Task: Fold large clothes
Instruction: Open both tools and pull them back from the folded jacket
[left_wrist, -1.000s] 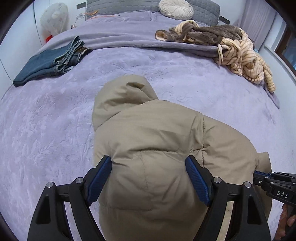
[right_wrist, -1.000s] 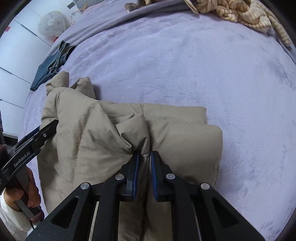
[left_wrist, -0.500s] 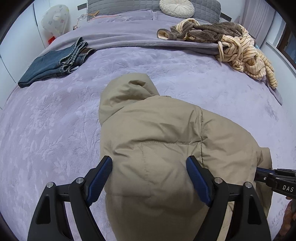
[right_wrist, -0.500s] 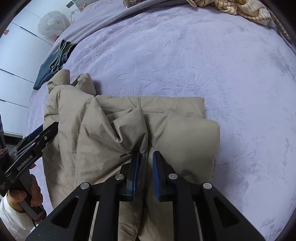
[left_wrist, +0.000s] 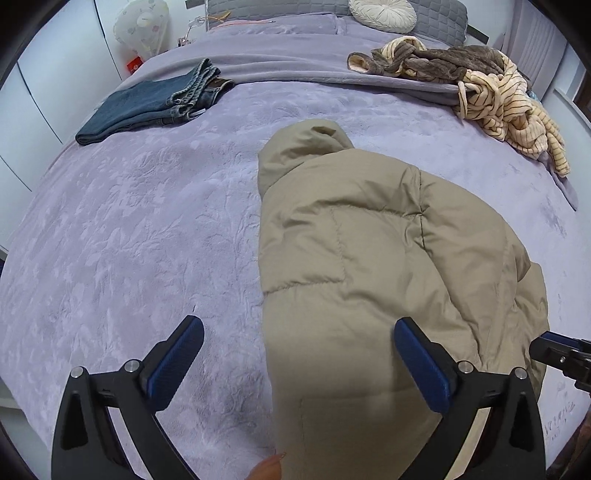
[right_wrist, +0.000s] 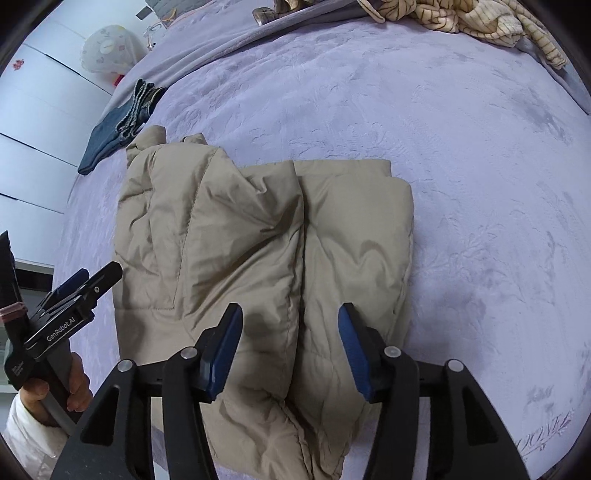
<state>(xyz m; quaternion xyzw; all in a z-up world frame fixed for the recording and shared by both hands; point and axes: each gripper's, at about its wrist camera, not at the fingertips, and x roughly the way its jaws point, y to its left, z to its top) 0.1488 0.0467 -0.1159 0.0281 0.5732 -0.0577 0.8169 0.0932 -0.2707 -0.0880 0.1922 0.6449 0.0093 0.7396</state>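
A beige hooded puffer jacket (left_wrist: 369, 258) lies folded on the purple bed (left_wrist: 129, 240), hood pointing toward the pillows. It fills the middle of the right wrist view (right_wrist: 258, 240). My left gripper (left_wrist: 299, 362) is open over the jacket's near left edge, holding nothing. My right gripper (right_wrist: 290, 350) is open just above the jacket's near fold, empty. The right gripper's tip shows at the right edge of the left wrist view (left_wrist: 561, 354); the left gripper shows at the left of the right wrist view (right_wrist: 70, 299).
Folded blue jeans (left_wrist: 155, 103) lie at the bed's far left. A heap of striped cream and brown clothes (left_wrist: 480, 85) lies at the far right. Grey pillows and a round cushion (left_wrist: 382, 14) are at the headboard. A white wardrobe (right_wrist: 33, 110) stands left.
My right gripper let go of the jacket fold and opened. My left gripper shifted left, so the jacket now sits right of centre between its fingers.
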